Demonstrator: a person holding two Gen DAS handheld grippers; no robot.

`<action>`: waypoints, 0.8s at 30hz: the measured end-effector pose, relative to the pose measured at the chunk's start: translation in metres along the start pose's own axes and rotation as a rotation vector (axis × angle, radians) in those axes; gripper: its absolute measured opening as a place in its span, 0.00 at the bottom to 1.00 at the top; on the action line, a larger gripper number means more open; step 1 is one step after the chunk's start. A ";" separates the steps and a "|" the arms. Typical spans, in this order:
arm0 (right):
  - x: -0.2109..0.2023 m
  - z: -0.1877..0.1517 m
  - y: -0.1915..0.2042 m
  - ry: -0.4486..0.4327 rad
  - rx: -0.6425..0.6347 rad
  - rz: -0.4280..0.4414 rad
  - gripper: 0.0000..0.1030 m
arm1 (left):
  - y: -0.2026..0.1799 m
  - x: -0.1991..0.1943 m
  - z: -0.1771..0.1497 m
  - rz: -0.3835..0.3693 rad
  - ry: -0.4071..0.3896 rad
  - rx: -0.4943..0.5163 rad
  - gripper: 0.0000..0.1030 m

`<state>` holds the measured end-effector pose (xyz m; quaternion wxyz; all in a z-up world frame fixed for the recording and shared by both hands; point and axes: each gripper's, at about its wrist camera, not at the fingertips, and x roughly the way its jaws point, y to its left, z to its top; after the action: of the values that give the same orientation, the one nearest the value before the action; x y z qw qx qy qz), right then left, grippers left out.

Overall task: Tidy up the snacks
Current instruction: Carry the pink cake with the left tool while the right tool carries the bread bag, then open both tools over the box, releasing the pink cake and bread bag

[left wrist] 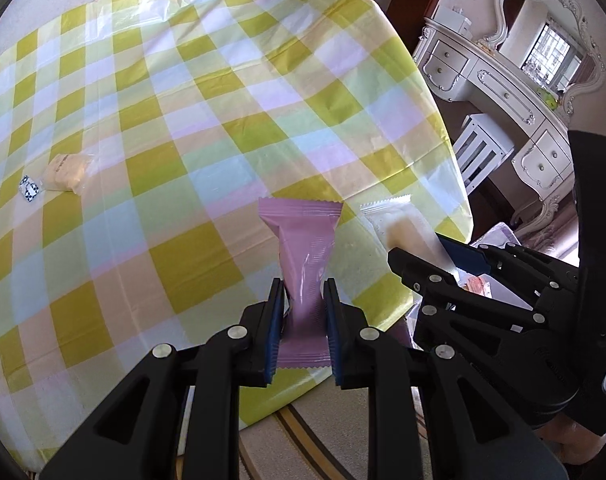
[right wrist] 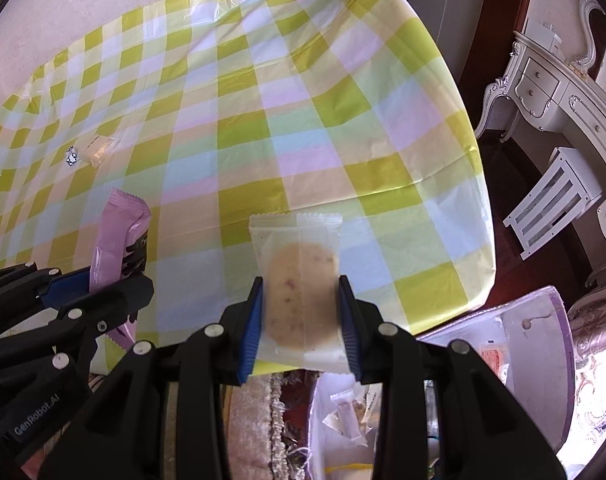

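Snacks ride above the desk (left wrist: 223, 120) edge: left claw (left wrist: 303, 320) pinches a pink wrapper (left wrist: 303, 248), right claw (right wrist: 301, 320) grips a translucent cake packet (right wrist: 299, 280); keep squeezes gentle, lower each flat.

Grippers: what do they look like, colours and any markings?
Both the left gripper and right gripper are matte black plastic linkages with silver round pins and ribbed blue finger pads. White "GenRobot.AI" lettering marks the left body.
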<state>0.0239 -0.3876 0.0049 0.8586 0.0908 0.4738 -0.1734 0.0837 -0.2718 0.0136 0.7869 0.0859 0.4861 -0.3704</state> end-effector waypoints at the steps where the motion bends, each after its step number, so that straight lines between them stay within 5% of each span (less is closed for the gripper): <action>1: -0.001 -0.002 -0.006 0.001 0.009 -0.007 0.35 | -0.006 0.001 0.000 -0.008 0.003 0.011 0.19; 24: -0.009 -0.085 -0.186 0.102 0.266 -0.246 0.35 | -0.149 0.045 -0.009 -0.165 0.133 0.298 0.19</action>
<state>-0.1186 -0.5303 -0.0311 0.7864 0.1534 0.4970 -0.3333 -0.0102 -0.3959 0.0050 0.6986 0.1858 0.4820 -0.4951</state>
